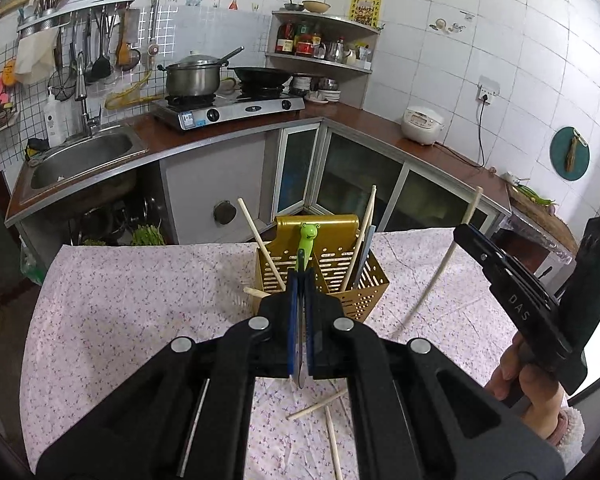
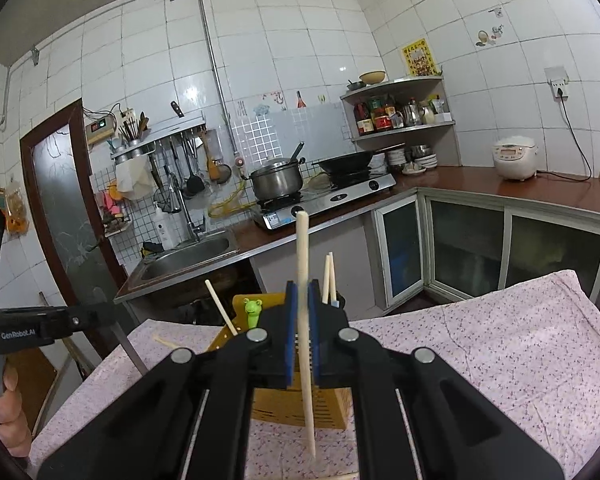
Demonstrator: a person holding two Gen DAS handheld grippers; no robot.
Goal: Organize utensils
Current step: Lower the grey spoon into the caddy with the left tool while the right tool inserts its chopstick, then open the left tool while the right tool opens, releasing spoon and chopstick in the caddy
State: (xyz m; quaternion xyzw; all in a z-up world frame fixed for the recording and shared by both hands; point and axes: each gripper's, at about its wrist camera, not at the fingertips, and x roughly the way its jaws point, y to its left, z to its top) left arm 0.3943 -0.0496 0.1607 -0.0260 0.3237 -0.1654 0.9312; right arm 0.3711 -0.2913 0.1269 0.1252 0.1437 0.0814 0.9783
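A gold slotted utensil holder (image 1: 364,284) stands on the flowered tablecloth; several chopsticks (image 1: 260,240) stand in it. My left gripper (image 1: 300,280) is shut on a utensil with a green frog handle (image 1: 309,240) and a metal blade, just in front of the holder. My right gripper (image 2: 303,300) is shut on a pale chopstick (image 2: 304,280), held upright above the holder (image 2: 300,404). The right gripper with its chopstick (image 1: 444,272) also shows in the left wrist view, to the right of the holder. Loose chopsticks (image 1: 320,404) lie on the cloth near me.
The table with its flowered cloth (image 1: 140,300) stands in a kitchen. Behind it are a sink (image 1: 84,156), a gas stove with a pot (image 1: 192,76) and a wok, a corner shelf, and a rice cooker (image 1: 422,124) on the brown counter.
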